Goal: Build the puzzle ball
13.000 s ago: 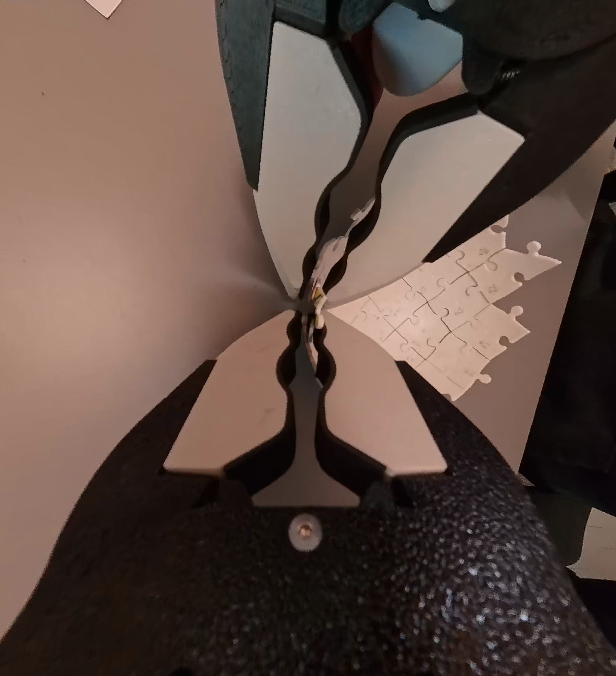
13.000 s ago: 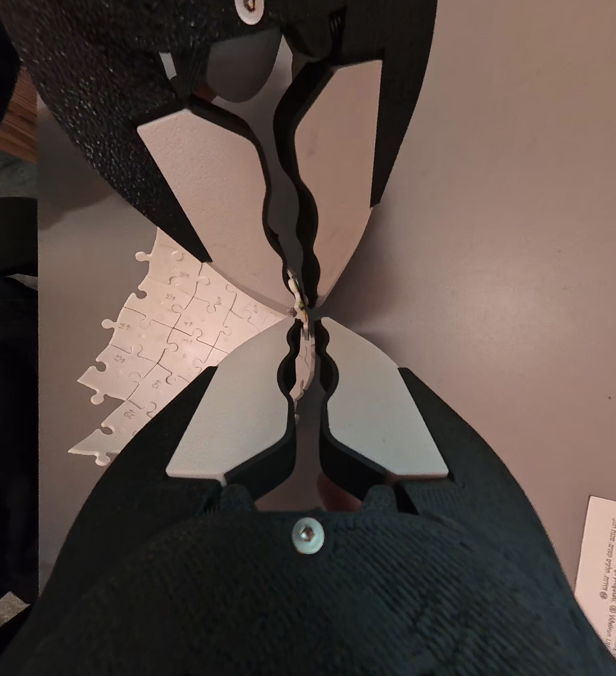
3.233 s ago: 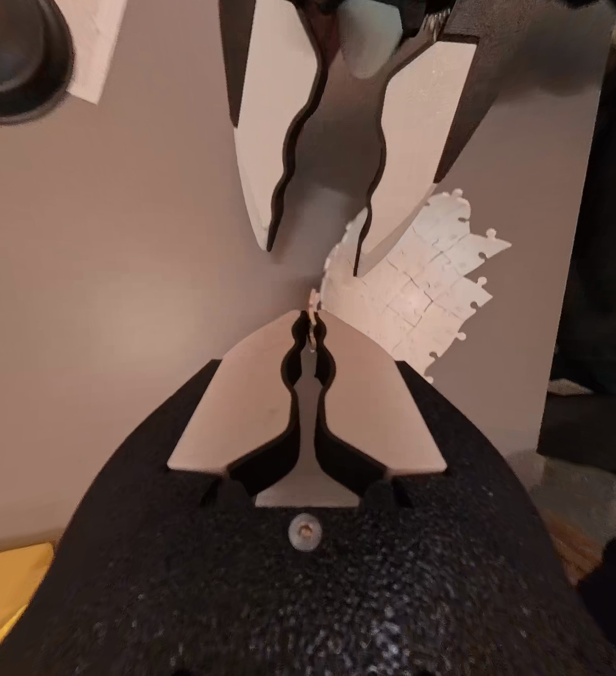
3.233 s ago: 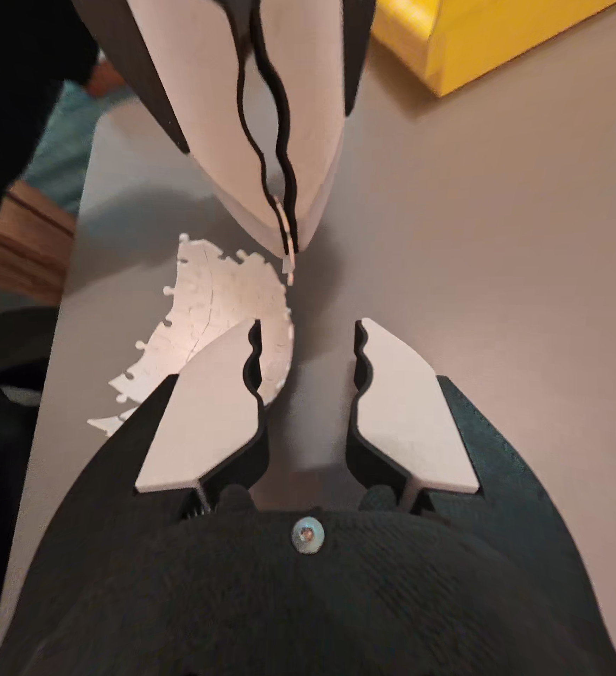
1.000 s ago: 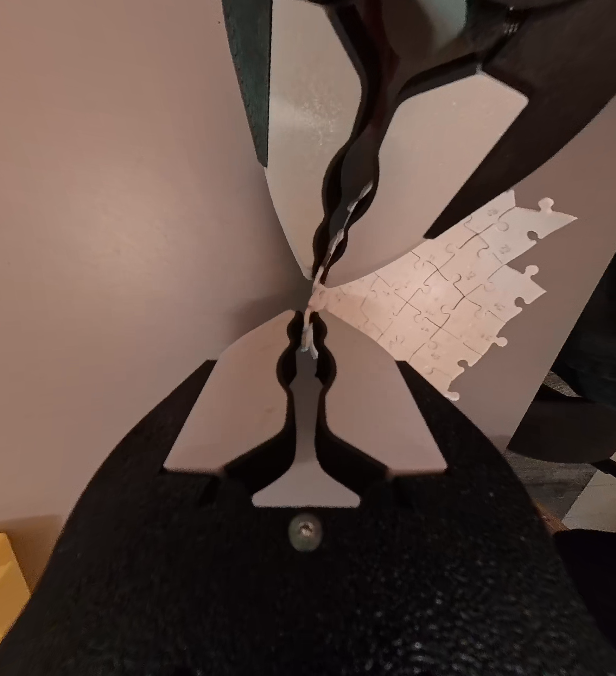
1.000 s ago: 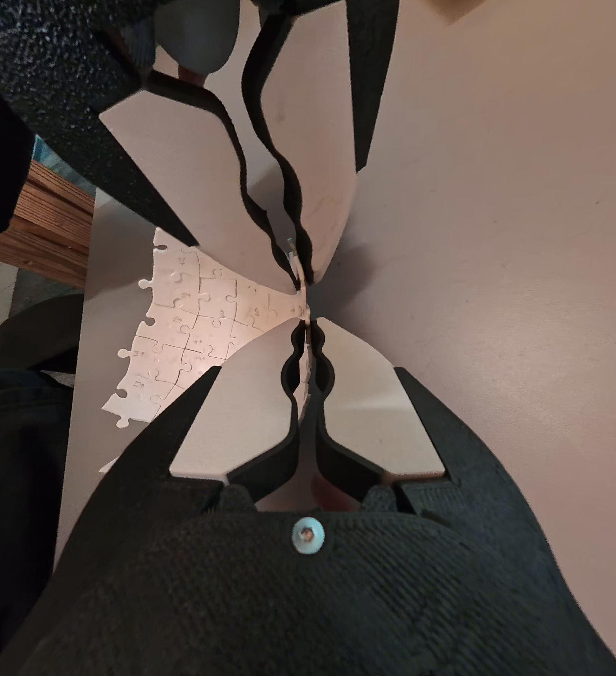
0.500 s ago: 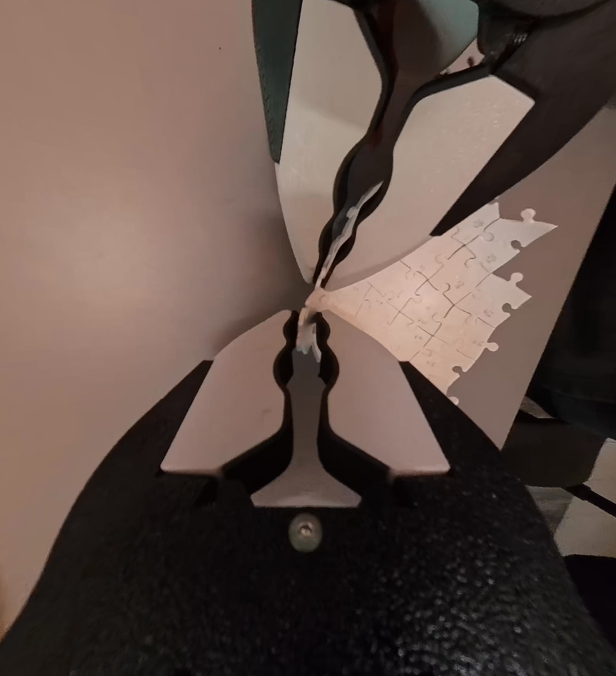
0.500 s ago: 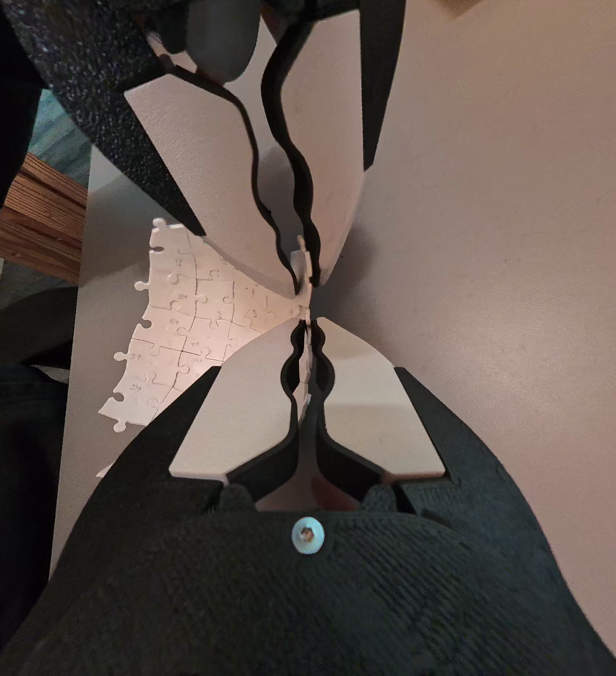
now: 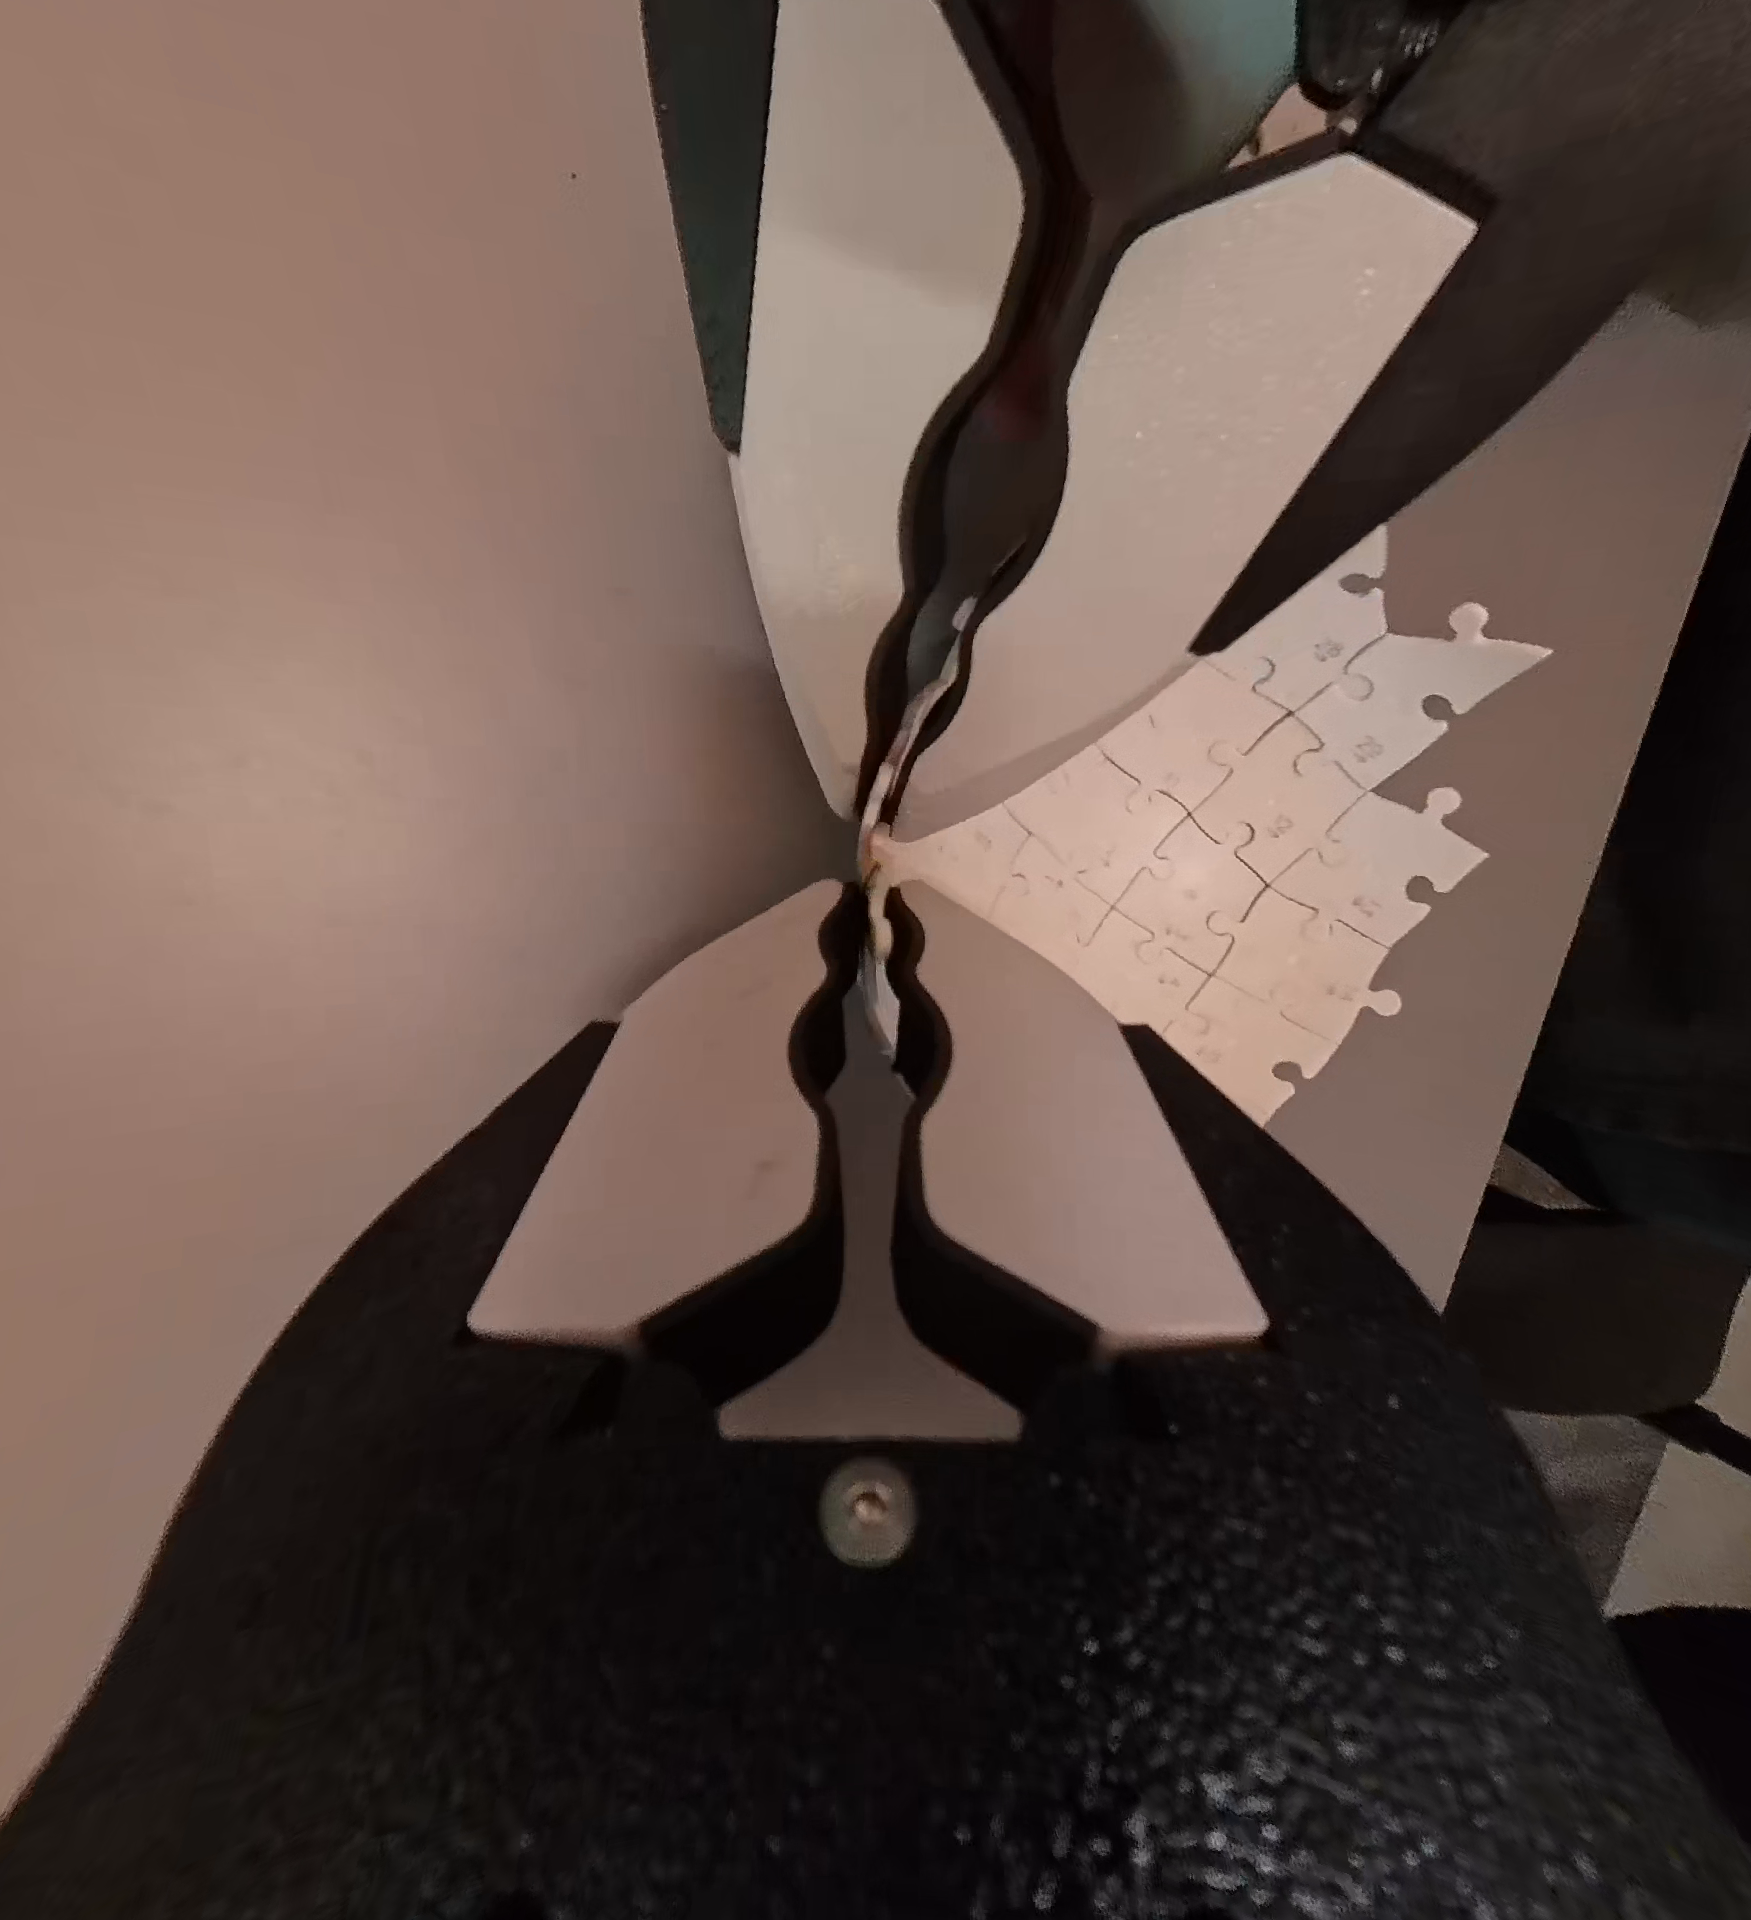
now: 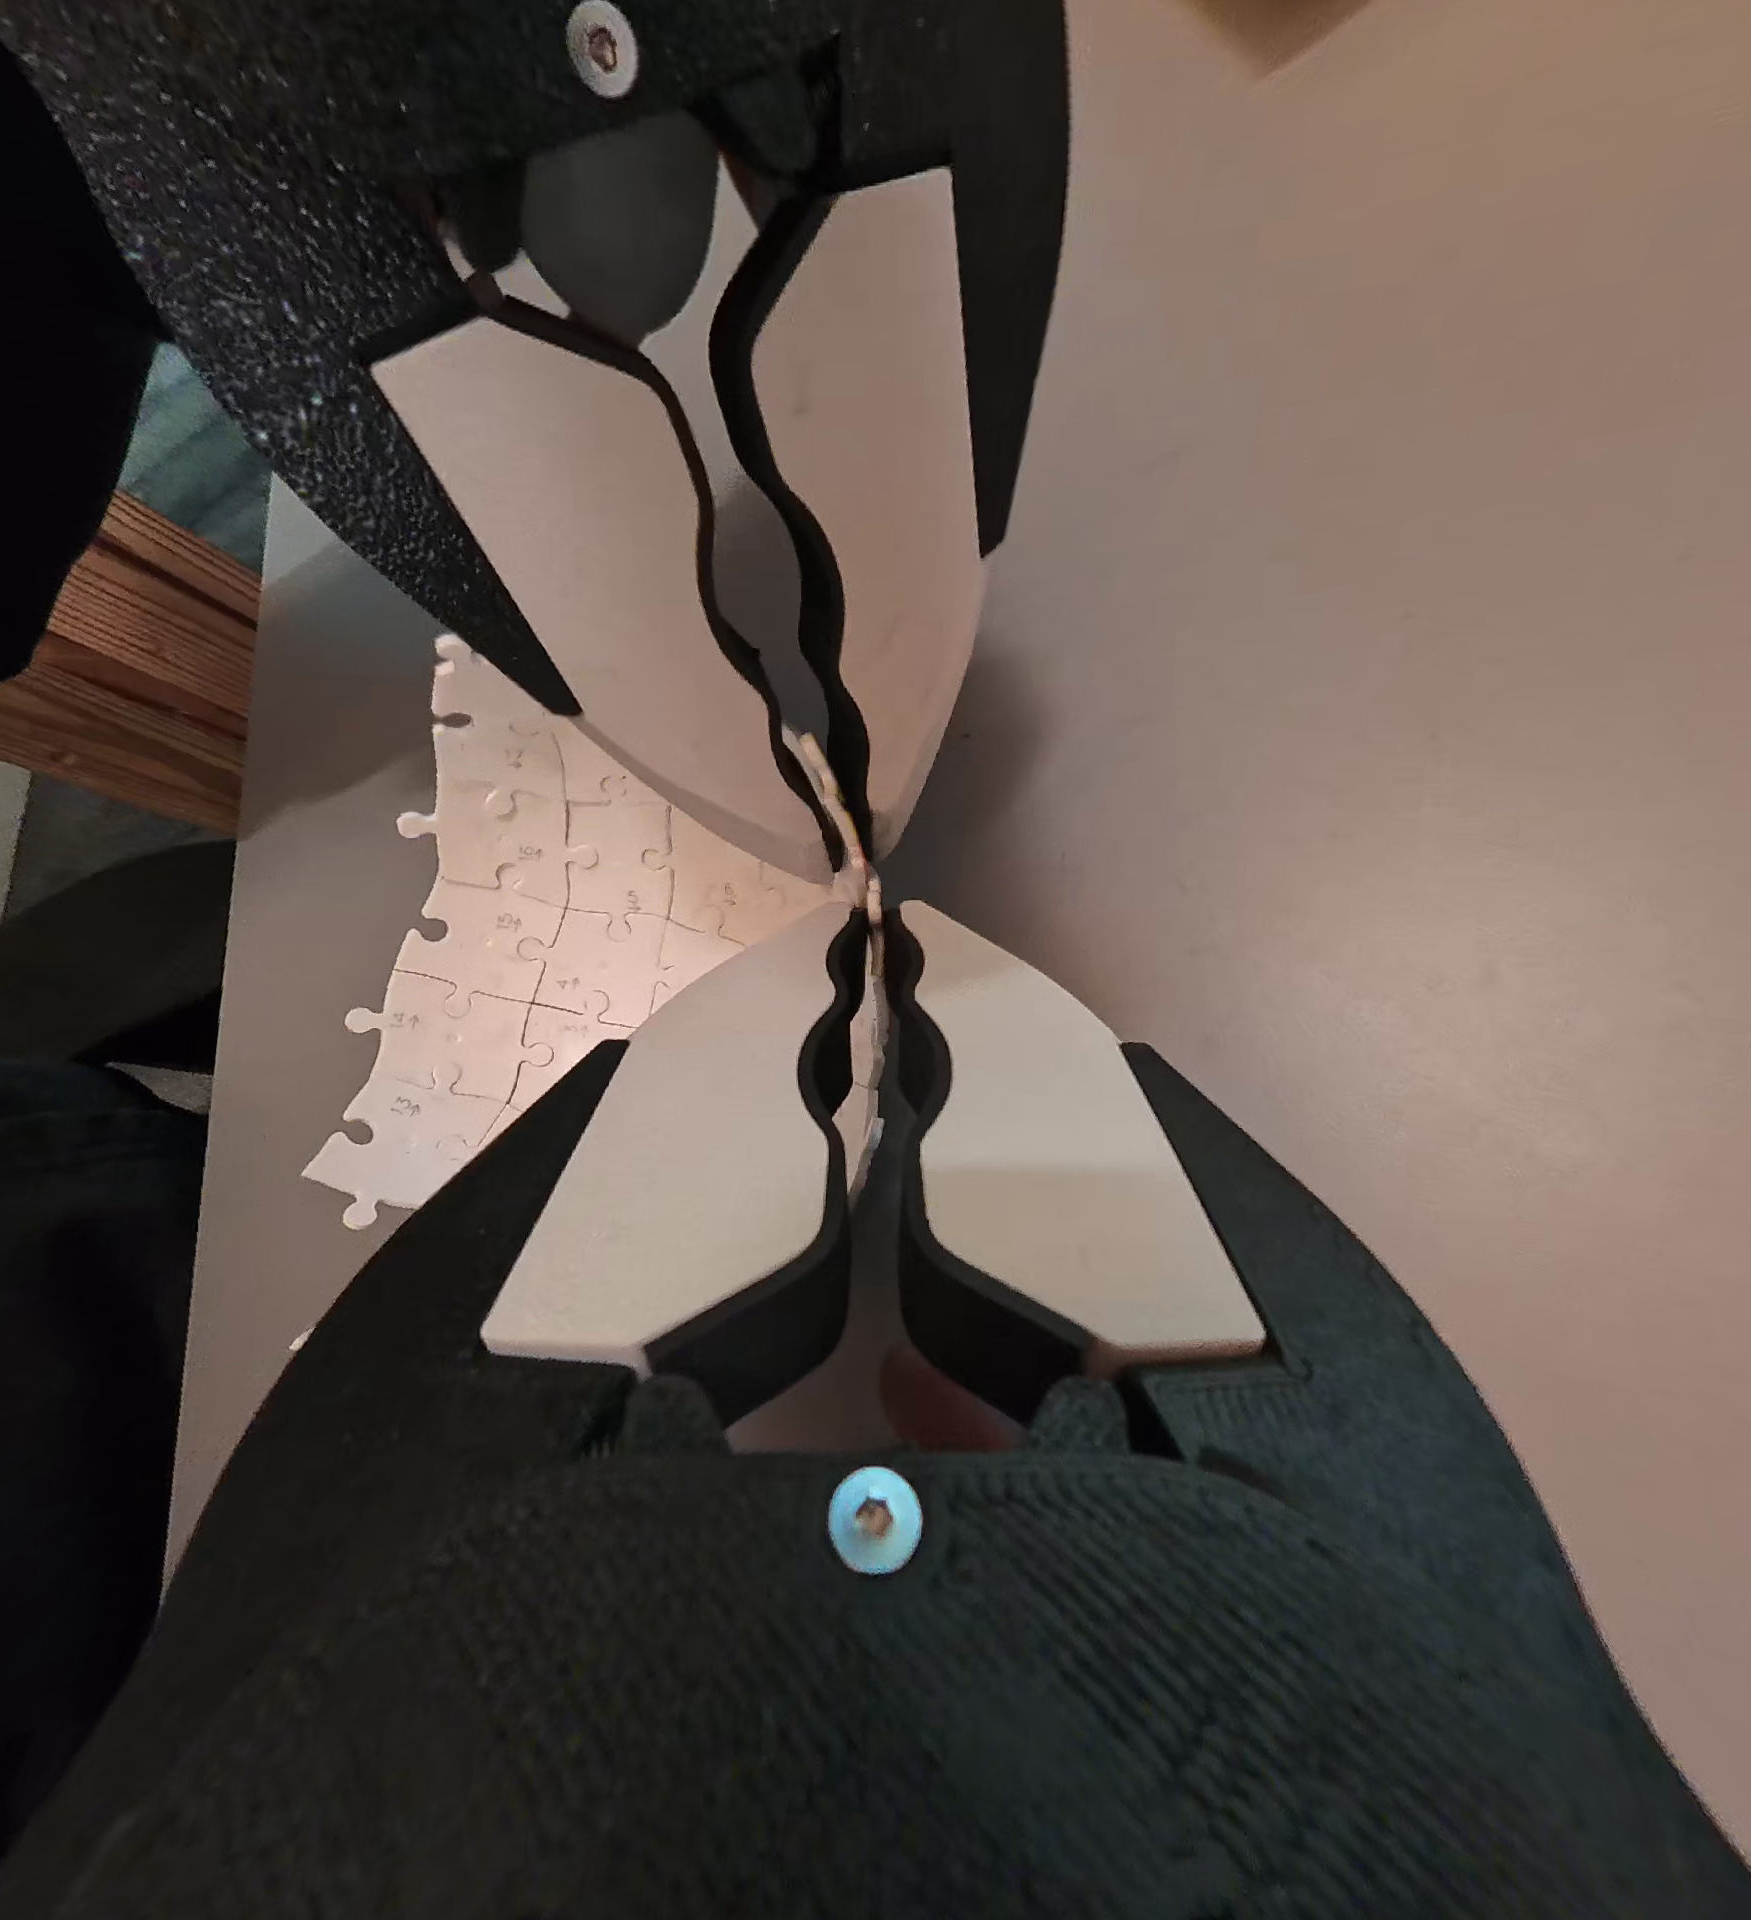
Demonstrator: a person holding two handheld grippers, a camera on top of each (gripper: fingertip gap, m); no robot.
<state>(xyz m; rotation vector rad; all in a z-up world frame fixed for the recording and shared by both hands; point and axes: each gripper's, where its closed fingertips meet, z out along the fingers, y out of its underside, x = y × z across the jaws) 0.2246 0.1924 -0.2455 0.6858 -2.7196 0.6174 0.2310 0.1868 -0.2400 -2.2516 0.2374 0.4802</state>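
Left gripper (image 9: pixel 873 914) and right gripper (image 10: pixel 869 935) meet tip to tip above grey table (image 9: pixel 279 727) — each clamps an edge of curved white puzzle sheet (image 9: pixel 1255 862), which fans out sideways from pinch point.

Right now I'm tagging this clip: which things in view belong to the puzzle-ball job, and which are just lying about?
Job:
- left gripper, shut on a puzzle piece
- right gripper, shut on the assembled puzzle section

Lying about:
- table
- wooden board beyond the table edge
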